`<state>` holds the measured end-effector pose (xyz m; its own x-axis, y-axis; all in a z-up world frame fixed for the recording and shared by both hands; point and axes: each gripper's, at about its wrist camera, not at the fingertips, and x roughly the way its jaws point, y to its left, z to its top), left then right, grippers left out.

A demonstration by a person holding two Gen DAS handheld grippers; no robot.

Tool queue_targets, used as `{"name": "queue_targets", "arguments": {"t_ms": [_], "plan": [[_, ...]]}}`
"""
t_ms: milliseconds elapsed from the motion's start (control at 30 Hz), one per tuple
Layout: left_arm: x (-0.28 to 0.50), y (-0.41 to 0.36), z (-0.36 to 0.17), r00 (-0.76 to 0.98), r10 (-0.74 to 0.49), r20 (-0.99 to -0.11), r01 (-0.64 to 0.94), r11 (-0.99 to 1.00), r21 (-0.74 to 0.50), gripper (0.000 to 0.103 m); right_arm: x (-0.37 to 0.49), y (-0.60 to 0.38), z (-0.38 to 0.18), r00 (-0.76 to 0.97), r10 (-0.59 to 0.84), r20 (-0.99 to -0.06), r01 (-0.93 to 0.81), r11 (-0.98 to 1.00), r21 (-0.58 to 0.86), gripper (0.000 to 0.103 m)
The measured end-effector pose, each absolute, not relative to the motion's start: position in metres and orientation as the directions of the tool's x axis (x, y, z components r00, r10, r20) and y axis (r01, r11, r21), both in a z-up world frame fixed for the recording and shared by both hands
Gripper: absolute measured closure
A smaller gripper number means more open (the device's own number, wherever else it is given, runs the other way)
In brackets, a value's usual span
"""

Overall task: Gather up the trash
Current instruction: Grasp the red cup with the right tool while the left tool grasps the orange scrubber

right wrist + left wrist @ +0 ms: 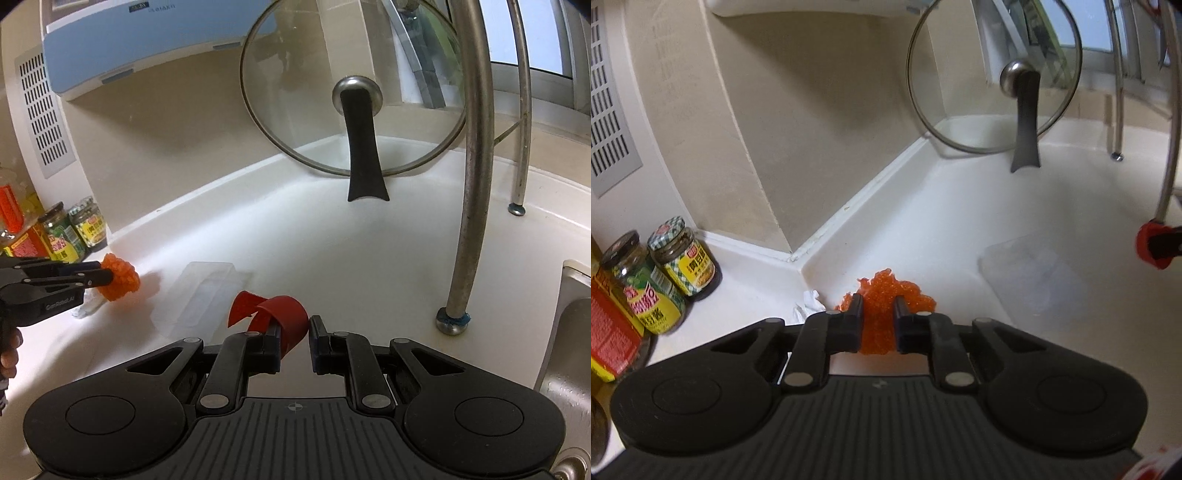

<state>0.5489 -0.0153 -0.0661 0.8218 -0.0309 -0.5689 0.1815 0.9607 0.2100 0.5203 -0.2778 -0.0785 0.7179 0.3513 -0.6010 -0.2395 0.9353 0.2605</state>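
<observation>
An orange mesh net (882, 288) lies bunched on the white counter (960, 221), and my left gripper (878, 301) is shut on it. The right wrist view shows the same left gripper (105, 271) from the side, pinching the net (123, 278), with a hand (9, 354) behind it. My right gripper (295, 321) is shut on a curled red plastic strip (286, 308) just above the counter. That strip (1148, 247) also shows at the right edge of the left wrist view. A crumpled white scrap (810, 301) lies left of the net. A clear plastic tray (207, 291) rests between the grippers.
A glass pot lid (351, 92) leans against the back wall. Two sauce jars (683, 254) and a red box (609, 325) stand at the left. Metal rack legs (472, 184) rise on the right, beside a steel sink (569, 350).
</observation>
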Motion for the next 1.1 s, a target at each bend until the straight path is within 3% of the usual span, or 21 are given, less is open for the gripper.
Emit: {"name": "queue_targets", "arguments": {"t_ms": [1100], "plan": [[0.289,-0.008,-0.015,0.831,-0.024,-0.556,0.02,1.0,-0.012,0.09,0.33,-0.252,-0.037,0.624,0.572,-0.532,-0.452,0.82,0.35,0.088]]}}
